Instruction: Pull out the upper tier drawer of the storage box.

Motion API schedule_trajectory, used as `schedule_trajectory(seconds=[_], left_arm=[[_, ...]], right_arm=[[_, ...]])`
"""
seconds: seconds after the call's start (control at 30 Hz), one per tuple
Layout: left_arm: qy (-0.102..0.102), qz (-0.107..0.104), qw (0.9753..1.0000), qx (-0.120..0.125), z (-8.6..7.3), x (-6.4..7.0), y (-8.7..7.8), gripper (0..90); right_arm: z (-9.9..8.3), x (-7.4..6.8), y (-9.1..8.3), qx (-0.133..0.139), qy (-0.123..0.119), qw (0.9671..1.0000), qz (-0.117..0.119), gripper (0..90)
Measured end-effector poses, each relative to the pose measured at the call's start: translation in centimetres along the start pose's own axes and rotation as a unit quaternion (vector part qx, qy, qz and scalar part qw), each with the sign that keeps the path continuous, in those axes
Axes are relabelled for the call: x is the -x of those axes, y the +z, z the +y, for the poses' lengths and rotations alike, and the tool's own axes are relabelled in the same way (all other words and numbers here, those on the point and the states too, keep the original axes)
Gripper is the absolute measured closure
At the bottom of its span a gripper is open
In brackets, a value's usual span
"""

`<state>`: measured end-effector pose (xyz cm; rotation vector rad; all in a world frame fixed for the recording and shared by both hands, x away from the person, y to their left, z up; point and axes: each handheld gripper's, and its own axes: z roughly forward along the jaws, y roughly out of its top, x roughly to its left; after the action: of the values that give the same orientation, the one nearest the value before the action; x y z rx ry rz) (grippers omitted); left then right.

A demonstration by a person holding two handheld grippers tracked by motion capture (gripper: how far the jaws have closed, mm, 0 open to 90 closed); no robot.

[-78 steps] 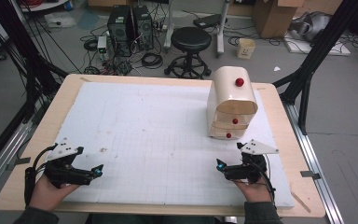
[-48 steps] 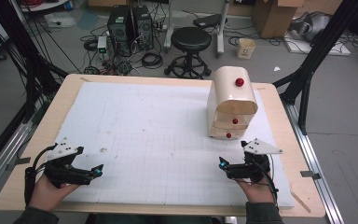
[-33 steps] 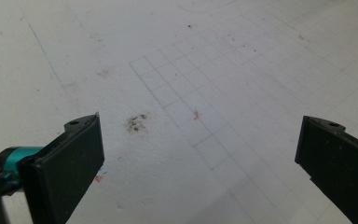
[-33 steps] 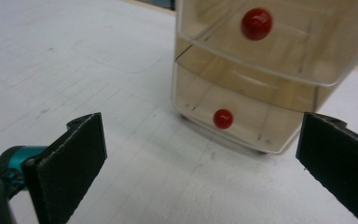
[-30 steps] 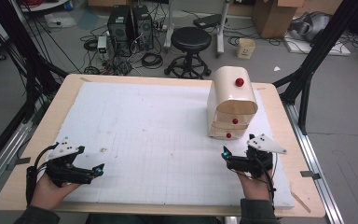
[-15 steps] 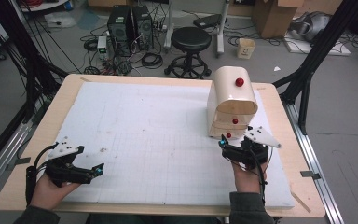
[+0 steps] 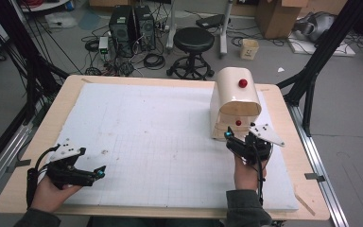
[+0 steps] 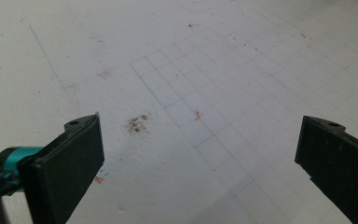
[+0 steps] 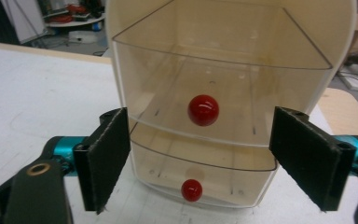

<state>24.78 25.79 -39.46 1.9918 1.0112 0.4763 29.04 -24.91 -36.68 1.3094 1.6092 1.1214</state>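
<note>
Two drawers (image 9: 200, 140) between open right claw (image 9: 200, 163) jaws, untouched

High view: fixed above the table's (image 7: 28, 187) near edge, facing forward and down, whole top plus floor beyond. Left gripper view: low, close over the white mat (image 8: 242, 60) by the near left corner. Right gripper view: level, very close to the drawer box (image 9: 228, 88) front. Box shared with high view (image 7: 234, 101).
</note>
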Motion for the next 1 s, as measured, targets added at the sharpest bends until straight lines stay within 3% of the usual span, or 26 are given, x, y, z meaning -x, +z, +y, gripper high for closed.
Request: schedule_trajectory(seconds=[0.4, 0.83, 1.0], left_arm=[[0.001, 0.0, 1.0, 0.001, 0.1, 0.0, 0.1, 1.7], [0.0, 0.001, 1.0, 0.004, 0.1, -0.1, 0.0, 1.7], [0.0, 0.001, 1.0, 0.004, 0.1, -0.1, 0.0, 1.7]], right_arm=[[0.0, -0.3, 0.5, 0.001, -0.002, 0.9997, -0.026, 38.8], [-0.1, -1.0, 0.8, 0.006, -0.026, 0.9987, -0.044, 62.1], [-0.1, -1.2, 1.0, 0.007, -0.039, 0.9979, -0.051, 67.0]])
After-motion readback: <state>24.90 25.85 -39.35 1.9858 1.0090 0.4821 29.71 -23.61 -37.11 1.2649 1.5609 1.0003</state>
